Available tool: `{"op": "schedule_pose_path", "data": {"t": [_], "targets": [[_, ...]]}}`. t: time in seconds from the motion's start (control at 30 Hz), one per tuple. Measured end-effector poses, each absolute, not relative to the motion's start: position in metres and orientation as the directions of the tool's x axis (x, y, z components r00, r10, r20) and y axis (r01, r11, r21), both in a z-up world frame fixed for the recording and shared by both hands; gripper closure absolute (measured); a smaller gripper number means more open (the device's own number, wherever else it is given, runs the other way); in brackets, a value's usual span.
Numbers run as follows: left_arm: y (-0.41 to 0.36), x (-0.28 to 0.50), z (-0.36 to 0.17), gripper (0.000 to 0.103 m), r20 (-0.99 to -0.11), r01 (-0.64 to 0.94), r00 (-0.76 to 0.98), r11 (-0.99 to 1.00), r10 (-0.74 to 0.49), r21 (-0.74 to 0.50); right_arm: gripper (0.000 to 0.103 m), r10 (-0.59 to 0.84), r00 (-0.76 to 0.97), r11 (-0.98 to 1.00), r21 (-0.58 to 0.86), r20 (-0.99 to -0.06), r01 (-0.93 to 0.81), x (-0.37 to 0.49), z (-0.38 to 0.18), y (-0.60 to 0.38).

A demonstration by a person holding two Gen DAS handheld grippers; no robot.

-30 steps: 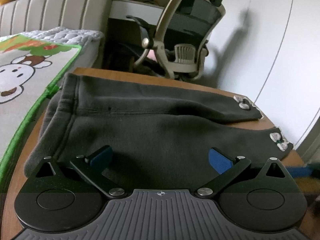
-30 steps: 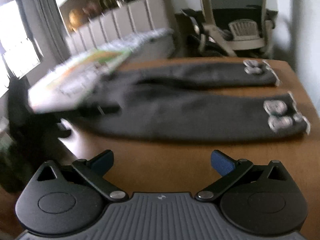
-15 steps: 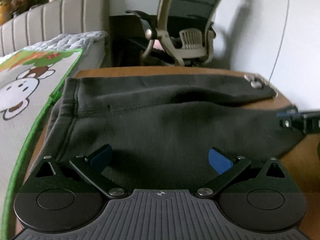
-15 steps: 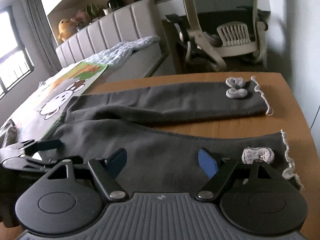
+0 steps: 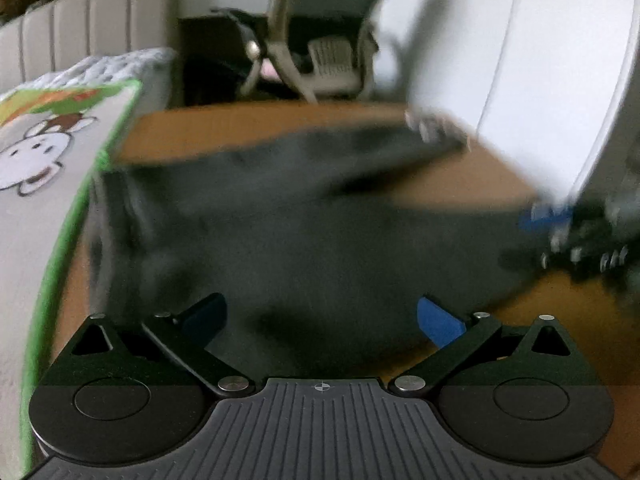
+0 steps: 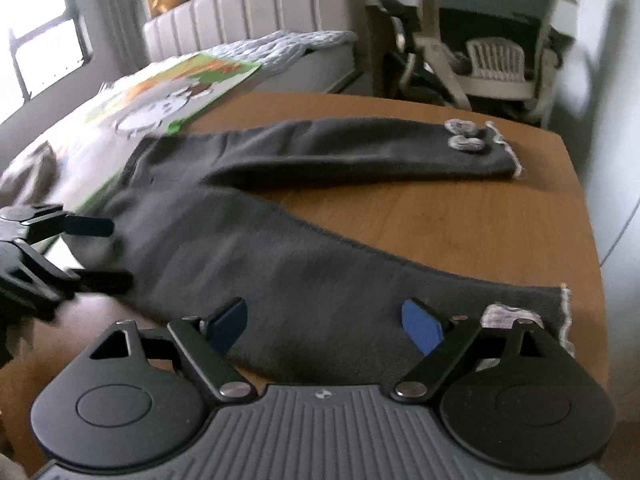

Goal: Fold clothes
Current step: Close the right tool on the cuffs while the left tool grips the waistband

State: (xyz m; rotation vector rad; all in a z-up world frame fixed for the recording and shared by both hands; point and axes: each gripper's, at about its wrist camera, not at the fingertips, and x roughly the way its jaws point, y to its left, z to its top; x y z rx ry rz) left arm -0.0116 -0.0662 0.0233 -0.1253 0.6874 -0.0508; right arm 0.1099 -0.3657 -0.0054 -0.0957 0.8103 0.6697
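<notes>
Trousers [image 6: 280,248] of dark grey fleece lie flat on the wooden table [image 6: 460,216], waistband toward the bed side, the two legs spread apart in a V toward the far right edge. Each cuff carries a pale trim and a small grey bow [image 6: 464,136]. Left gripper [image 5: 320,320] hovers over the waist end, jaws wide apart with nothing between the pads; its view is motion-blurred. Right gripper [image 6: 324,324] sits low over the near leg close to its cuff, jaws opening, the fabric lying beneath the gap but not pinched by the blue pads [image 6: 422,330]. A cartoon-print blanket [image 6: 168,96] lies beside the table on the bed. An office chair [image 6: 492,48] stands beyond the table's far edge.
</notes>
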Motion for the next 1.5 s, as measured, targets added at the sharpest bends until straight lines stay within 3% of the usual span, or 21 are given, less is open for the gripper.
{"op": "schedule_pose_path", "data": {"t": [0.1, 0.27, 0.4, 0.43, 0.5, 0.6, 0.63, 0.7, 0.73, 0.8, 0.97, 1.1, 1.17, 1.23, 1.27, 1.5], "targets": [[-0.02, 0.012, 0.046, 0.0, -0.546, -0.171, 0.833, 0.979, 0.085, -0.108, 0.017, 0.496, 0.599, 0.832, 0.145, -0.628, -0.536, 0.125, 0.013, -0.377], [0.041, 0.069, 0.028, 0.0, -0.658, -0.356, 0.739, 0.913, 0.146, -0.197, 0.017, 0.46, 0.682, 0.873, 0.15, -0.568, -0.464, 0.153, 0.032, -0.389], [0.051, 0.082, 0.014, 0.002, -0.696, -0.391, 0.706, 0.892, 0.132, -0.228, 0.017, 0.439, 0.709, 0.877, 0.09, -0.552, -0.472, 0.168, 0.042, -0.387], [0.049, 0.082, 0.012, 0.006, -0.7, -0.385, 0.703, 0.893, 0.123, -0.231, 0.017, 0.436, 0.713, 0.877, 0.08, -0.549, -0.474, 0.171, 0.043, -0.387], [0.045, 0.085, 0.008, 0.028, -0.71, -0.376, 0.695, 0.899, 0.111, -0.227, 0.017, 0.425, 0.723, 0.882, 0.068, -0.545, -0.467, 0.184, 0.045, -0.386], [0.043, 0.092, 0.002, 0.031, -0.716, -0.373, 0.687, 0.905, 0.122, -0.204, 0.02, 0.415, 0.719, 0.895, 0.107, -0.558, -0.433, 0.215, 0.043, -0.389], [0.042, 0.092, 0.002, 0.034, -0.714, -0.371, 0.688, 0.909, 0.131, -0.19, 0.025, 0.412, 0.716, 0.899, 0.122, -0.563, -0.421, 0.226, 0.042, -0.39], [0.04, 0.092, 0.002, 0.059, -0.711, -0.367, 0.687, 0.916, 0.15, -0.161, 0.039, 0.401, 0.712, 0.908, 0.148, -0.576, -0.392, 0.249, 0.039, -0.392], [0.039, 0.092, 0.003, 0.059, -0.709, -0.363, 0.688, 0.919, 0.153, -0.154, 0.049, 0.389, 0.713, 0.915, 0.155, -0.583, -0.373, 0.261, 0.036, -0.392], [0.038, 0.091, 0.003, 0.059, -0.704, -0.353, 0.693, 0.925, 0.155, -0.144, 0.058, 0.37, 0.714, 0.925, 0.168, -0.595, -0.34, 0.28, 0.027, -0.392], [0.042, 0.093, 0.001, 0.049, -0.691, -0.35, 0.708, 0.923, 0.148, -0.161, 0.058, 0.348, 0.692, 0.936, 0.202, -0.632, -0.286, 0.314, -0.004, -0.384], [0.041, 0.098, 0.001, 0.05, -0.69, -0.328, 0.71, 0.933, 0.139, -0.15, 0.058, 0.357, 0.665, 0.932, 0.201, -0.656, -0.301, 0.321, -0.025, -0.371], [0.039, 0.099, 0.001, 0.059, -0.692, -0.315, 0.71, 0.938, 0.134, -0.142, 0.067, 0.361, 0.656, 0.928, 0.186, -0.663, -0.324, 0.321, -0.03, -0.364], [0.039, 0.098, 0.004, 0.062, -0.688, -0.307, 0.714, 0.941, 0.129, -0.141, 0.091, 0.363, 0.663, 0.926, 0.178, -0.655, -0.332, 0.316, -0.024, -0.361], [0.039, 0.096, 0.007, 0.062, -0.682, -0.305, 0.72, 0.941, 0.128, -0.145, 0.097, 0.364, 0.666, 0.926, 0.175, -0.651, -0.335, 0.314, -0.02, -0.359], [0.031, 0.029, 0.061, 0.063, -0.573, -0.248, 0.812, 0.954, 0.108, -0.171, 0.101, 0.471, 0.721, 0.882, 0.272, -0.508, -0.385, 0.244, 0.045, -0.41]]}}
